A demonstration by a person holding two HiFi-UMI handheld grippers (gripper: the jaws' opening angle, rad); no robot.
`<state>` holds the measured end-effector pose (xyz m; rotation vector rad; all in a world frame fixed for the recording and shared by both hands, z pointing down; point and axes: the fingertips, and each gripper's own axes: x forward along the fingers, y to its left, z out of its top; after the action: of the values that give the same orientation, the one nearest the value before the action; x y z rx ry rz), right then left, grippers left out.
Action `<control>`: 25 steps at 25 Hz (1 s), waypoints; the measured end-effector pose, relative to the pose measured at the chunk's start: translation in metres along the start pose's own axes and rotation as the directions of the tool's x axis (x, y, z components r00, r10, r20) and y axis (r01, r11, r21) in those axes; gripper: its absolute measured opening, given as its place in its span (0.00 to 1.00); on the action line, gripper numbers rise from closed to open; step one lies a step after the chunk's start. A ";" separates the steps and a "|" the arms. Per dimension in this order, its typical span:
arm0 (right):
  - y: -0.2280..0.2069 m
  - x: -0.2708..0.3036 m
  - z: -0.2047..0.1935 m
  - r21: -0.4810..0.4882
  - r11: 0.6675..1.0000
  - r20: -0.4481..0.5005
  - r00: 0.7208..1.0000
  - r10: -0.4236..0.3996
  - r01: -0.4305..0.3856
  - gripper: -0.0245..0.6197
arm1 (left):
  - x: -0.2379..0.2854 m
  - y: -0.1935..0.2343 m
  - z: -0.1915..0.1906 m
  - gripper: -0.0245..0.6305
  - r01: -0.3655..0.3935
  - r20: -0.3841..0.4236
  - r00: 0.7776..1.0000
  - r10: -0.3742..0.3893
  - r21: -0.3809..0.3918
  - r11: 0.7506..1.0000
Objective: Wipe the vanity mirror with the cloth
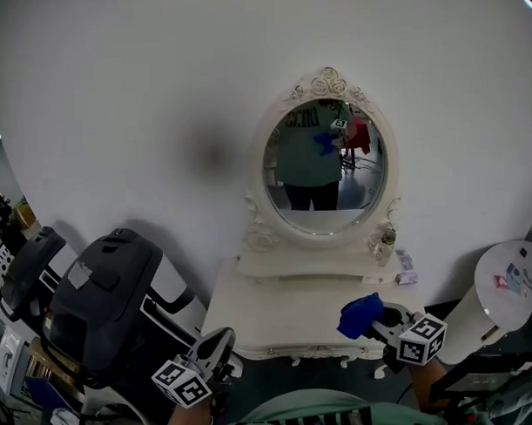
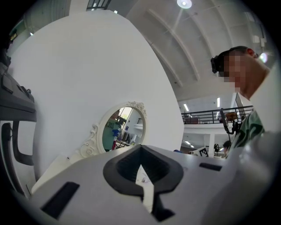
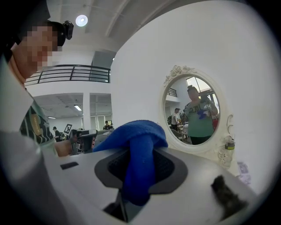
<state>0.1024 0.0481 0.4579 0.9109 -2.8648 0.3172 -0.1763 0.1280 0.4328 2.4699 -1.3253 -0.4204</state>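
Note:
An oval vanity mirror [image 1: 325,166] in a white ornate frame stands against the white wall, at the back of a white vanity table [image 1: 278,316]. My right gripper [image 1: 374,322] hovers over the table's front right corner, shut on a bunched blue cloth [image 1: 360,315], well below and short of the glass. In the right gripper view the cloth [image 3: 138,147] drapes over the closed jaws, and the mirror [image 3: 193,112] lies ahead to the right. My left gripper [image 1: 220,342] is low at the table's front left, shut and holding nothing. In the left gripper view the mirror [image 2: 122,127] is ahead.
A small bottle [image 1: 386,242] stands by the mirror's lower right, and a small packet [image 1: 405,265] lies near it. A bulky black and grey machine [image 1: 103,300] fills the floor to the left. A white round-topped stand [image 1: 512,279] is at the right.

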 end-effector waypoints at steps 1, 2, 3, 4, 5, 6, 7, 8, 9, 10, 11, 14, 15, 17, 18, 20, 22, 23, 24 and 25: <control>-0.015 0.004 0.003 0.001 1.000 0.002 1.000 0.013 -0.013 0.20 | 0.012 0.000 0.001 0.03 -0.014 0.006 1.000 0.014 0.003 1.000; -0.030 0.008 0.007 0.000 1.000 0.003 1.000 0.027 -0.027 0.20 | 0.024 0.000 0.001 0.03 -0.026 0.012 1.000 0.026 0.008 1.000; -0.045 0.012 0.012 -0.003 0.999 0.006 0.999 0.043 -0.043 0.20 | 0.037 -0.001 0.001 0.03 -0.039 0.018 0.999 0.038 0.017 0.999; -0.060 0.015 0.018 -0.011 0.998 0.009 0.998 0.059 -0.059 0.20 | 0.051 -0.002 0.000 0.03 -0.051 0.021 0.998 0.050 0.028 0.998; -0.073 0.018 0.025 -0.021 0.997 0.014 0.997 0.075 -0.075 0.20 | 0.064 -0.002 -0.001 0.03 -0.064 0.025 0.998 0.063 0.036 0.997; -0.086 0.020 0.031 -0.030 0.996 0.019 0.996 0.090 -0.089 0.20 | 0.077 -0.002 -0.002 0.03 -0.075 0.030 0.997 0.074 0.038 0.996; -0.098 0.022 0.035 -0.038 0.994 0.023 0.994 0.104 -0.103 0.20 | 0.090 -0.003 -0.005 0.03 -0.083 0.035 0.996 0.082 0.033 0.996; -0.109 0.023 0.039 -0.043 0.992 0.025 0.993 0.117 -0.116 0.20 | 0.103 -0.005 -0.009 0.03 -0.089 0.037 0.995 0.088 0.026 0.996; -0.121 0.024 0.041 -0.044 0.991 0.024 0.991 0.130 -0.129 0.20 | 0.116 -0.008 -0.014 0.03 -0.092 0.034 0.995 0.092 0.021 0.995; -0.135 0.027 0.043 -0.043 0.989 0.021 0.989 0.143 -0.142 0.20 | 0.132 -0.010 -0.019 0.03 -0.095 0.027 0.995 0.094 0.019 0.995; -0.150 0.031 0.044 -0.040 0.987 0.017 0.988 0.156 -0.155 0.20 | 0.149 -0.010 -0.024 0.03 -0.098 0.016 0.995 0.098 0.020 0.995; -0.190 0.045 0.046 -0.033 0.982 0.008 0.983 0.185 -0.184 0.20 | 0.194 -0.004 -0.032 0.03 -0.112 -0.010 0.994 0.112 0.022 0.993; -0.196 0.047 0.046 -0.034 0.982 0.008 0.982 0.187 -0.187 0.20 | 0.200 -0.003 -0.033 0.03 -0.112 -0.014 0.994 0.112 0.018 0.994; -0.199 0.048 0.045 -0.034 0.983 0.012 0.983 0.183 -0.182 0.20 | 0.205 -0.003 -0.032 0.03 -0.102 -0.021 0.995 0.103 0.014 0.995; -0.199 0.048 0.044 -0.034 0.983 0.015 0.984 0.179 -0.178 0.20 | 0.208 -0.001 -0.031 0.03 -0.097 -0.023 0.995 0.097 0.016 0.995; -0.204 0.051 0.043 -0.035 0.986 0.014 0.986 0.166 -0.165 0.20 | 0.215 0.006 -0.027 0.03 -0.085 -0.022 0.996 0.085 0.016 0.996; -0.211 0.062 0.043 -0.036 0.989 0.010 0.989 0.145 -0.145 0.20 | 0.225 0.021 -0.023 0.03 -0.067 -0.020 0.998 0.067 0.011 0.998; -0.215 0.069 0.043 -0.037 0.991 0.008 0.991 0.132 -0.132 0.20 | 0.230 0.030 -0.021 0.03 -0.054 -0.020 0.998 0.055 0.008 0.998; -0.217 0.077 0.045 -0.039 0.992 0.007 0.993 0.118 -0.118 0.20 | 0.235 0.039 -0.019 0.03 -0.039 -0.022 0.999 0.039 0.005 0.999; -0.219 0.086 0.047 -0.043 0.994 0.008 0.995 0.102 -0.101 0.20 | 0.239 0.049 -0.016 0.03 -0.021 -0.024 0.999 0.021 0.002 1.000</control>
<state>0.1577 -0.1847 0.4628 0.7638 -2.9212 0.2614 -0.0798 -0.0964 0.4404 2.4527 -1.3412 -0.3829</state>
